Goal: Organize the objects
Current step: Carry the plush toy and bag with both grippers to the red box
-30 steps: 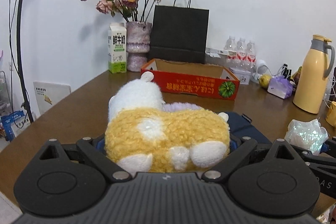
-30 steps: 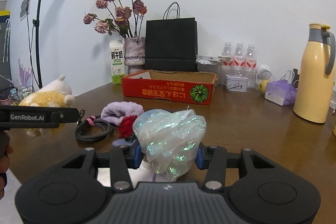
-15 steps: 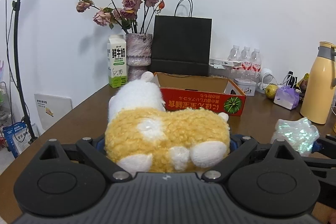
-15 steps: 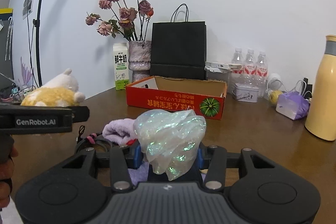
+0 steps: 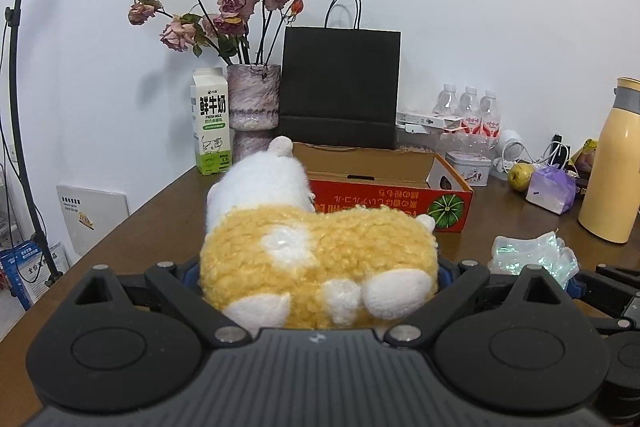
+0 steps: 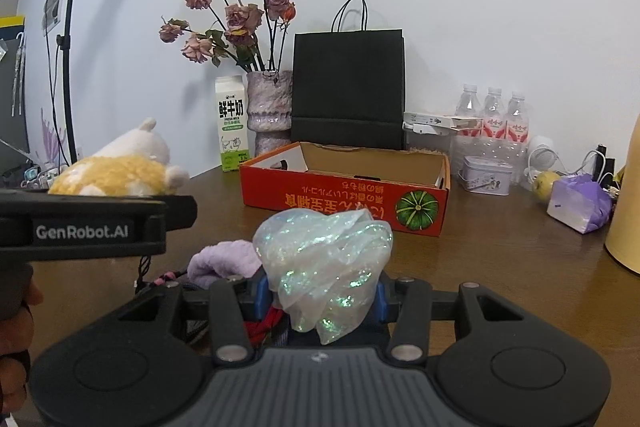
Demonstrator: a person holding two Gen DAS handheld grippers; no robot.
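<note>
My left gripper (image 5: 318,273) is shut on a yellow and white plush toy (image 5: 316,259), held above the brown table; the toy hides the fingertips. From the right wrist view the same plush toy (image 6: 120,167) rides on the left gripper's black body at the far left. My right gripper (image 6: 320,297) is shut on a crumpled iridescent plastic bag (image 6: 326,263), also seen as the shiny bag (image 5: 532,257) at the right of the left wrist view. An open red cardboard box (image 5: 392,197) with a watermelon print stands straight ahead of both grippers, same box (image 6: 348,199).
A lilac cloth (image 6: 224,261), a cable and a red item lie under the right gripper. Behind the box stand a black paper bag (image 6: 348,91), a vase of dried roses (image 6: 268,111), a milk carton (image 6: 232,123) and water bottles (image 6: 494,119). A yellow thermos (image 5: 612,163) is right.
Both grippers have moved forward toward the red box with their loads; the box, bag and vase look larger. Both grips are unchanged.
</note>
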